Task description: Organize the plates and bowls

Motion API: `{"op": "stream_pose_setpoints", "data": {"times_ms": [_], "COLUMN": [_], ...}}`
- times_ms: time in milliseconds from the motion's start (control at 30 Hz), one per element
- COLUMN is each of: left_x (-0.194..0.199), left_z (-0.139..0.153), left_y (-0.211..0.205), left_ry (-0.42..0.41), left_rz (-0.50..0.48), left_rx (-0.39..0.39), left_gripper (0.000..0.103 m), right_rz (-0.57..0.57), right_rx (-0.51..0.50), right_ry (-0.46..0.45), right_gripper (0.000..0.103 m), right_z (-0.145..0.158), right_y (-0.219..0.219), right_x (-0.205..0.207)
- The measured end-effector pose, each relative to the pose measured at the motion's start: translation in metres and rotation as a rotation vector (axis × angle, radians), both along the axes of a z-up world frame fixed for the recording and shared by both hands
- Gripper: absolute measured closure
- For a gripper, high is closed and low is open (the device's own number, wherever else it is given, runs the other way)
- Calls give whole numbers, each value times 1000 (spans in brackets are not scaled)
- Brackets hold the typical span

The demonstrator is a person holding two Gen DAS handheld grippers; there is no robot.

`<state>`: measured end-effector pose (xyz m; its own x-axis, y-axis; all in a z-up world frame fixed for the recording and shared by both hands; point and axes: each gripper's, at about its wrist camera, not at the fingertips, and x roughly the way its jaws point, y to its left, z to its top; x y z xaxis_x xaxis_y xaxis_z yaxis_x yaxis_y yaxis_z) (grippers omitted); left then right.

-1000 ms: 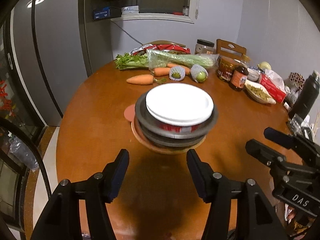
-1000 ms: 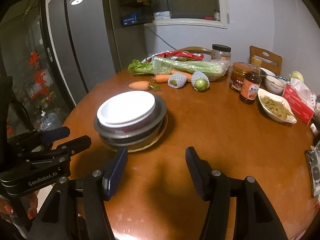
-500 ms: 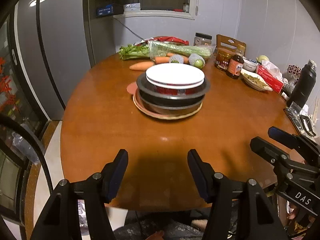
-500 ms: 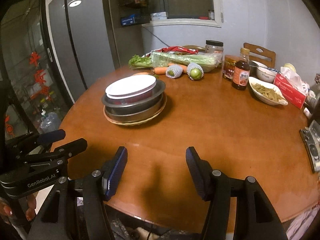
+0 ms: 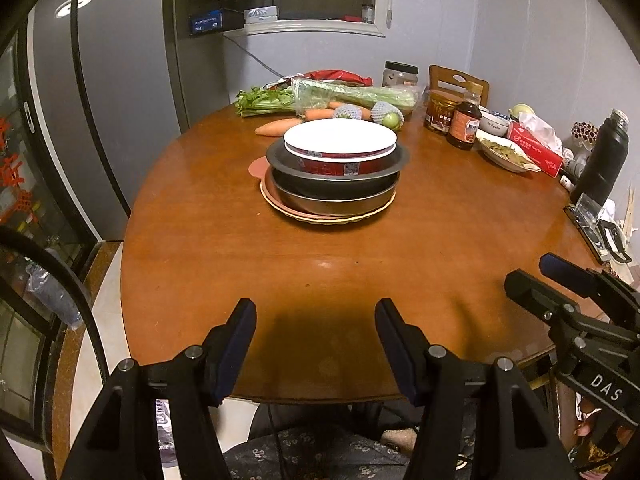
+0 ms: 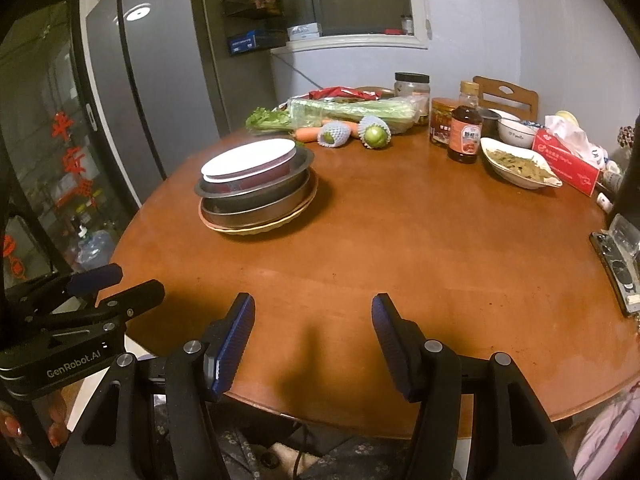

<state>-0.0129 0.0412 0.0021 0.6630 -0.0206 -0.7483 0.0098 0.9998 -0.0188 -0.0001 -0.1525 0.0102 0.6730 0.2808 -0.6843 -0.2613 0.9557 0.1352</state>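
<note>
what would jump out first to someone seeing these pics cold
The stack of dishes mid-table: a white plate tops a red-sided bowl, nested metal pans and flat plates. Behind it, at the round wooden table's far edge, lie bagged celery and carrots; bottles, jars and a tissue box crowd the right side. Up front, the left gripper and right gripper are open and empty.
</note>
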Motion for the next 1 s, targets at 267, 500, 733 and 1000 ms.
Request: {"op": "stream_pose_setpoints", "data": {"times_ms": [267, 500, 733, 1000], "left_x": [0, 1, 1, 5], "left_z": [-2, -3, -4, -7], "left_y": [0, 1, -1, 3], "left_ry": [6, 2, 4, 7], "left_rz": [0, 1, -3, -4], "left_rx": [0, 0, 5, -6], "left_gripper": [42, 42, 42, 42], "right_rz": [12, 13, 14, 5], "right_rx": [-9, -12, -10, -5], "right_ry": [-3, 0, 4, 15], "right_gripper": [40, 40, 40, 40], "right_z": [0, -1, -2, -7], "right_y": [4, 5, 6, 3], "right_x": [-2, -2, -1, 2]}}
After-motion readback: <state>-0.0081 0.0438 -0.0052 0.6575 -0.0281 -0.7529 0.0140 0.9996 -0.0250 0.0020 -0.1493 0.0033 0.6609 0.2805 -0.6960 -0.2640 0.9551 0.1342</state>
